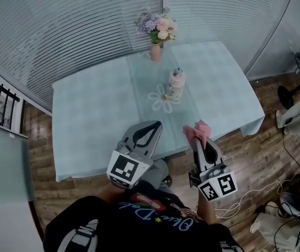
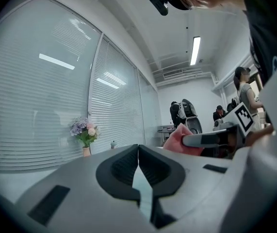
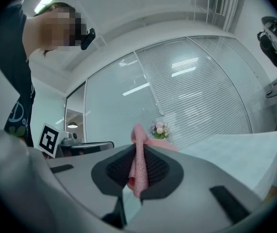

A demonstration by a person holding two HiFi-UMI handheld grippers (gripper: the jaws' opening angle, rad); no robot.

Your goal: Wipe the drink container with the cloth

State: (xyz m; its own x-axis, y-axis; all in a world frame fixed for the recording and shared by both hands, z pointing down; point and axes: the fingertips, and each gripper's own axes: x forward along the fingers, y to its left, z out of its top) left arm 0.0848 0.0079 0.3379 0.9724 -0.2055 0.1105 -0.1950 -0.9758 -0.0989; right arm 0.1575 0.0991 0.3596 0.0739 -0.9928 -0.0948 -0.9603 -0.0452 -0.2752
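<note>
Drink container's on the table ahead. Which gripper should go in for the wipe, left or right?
Right. The right gripper is shut on the pink cloth, so it can likely go straight to the drink container. The left gripper is shut and empty; it might steady the container instead.

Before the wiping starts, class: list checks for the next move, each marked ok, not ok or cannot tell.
1. The pink cloth clamped in the right gripper: ok.
2. The left gripper free, jaws together on nothing: ok.
3. The drink container upright on the flower-shaped mat: ok.
4. Cloth touching container: not ok, well apart.
5. The flower vase apart from container: ok.
</note>
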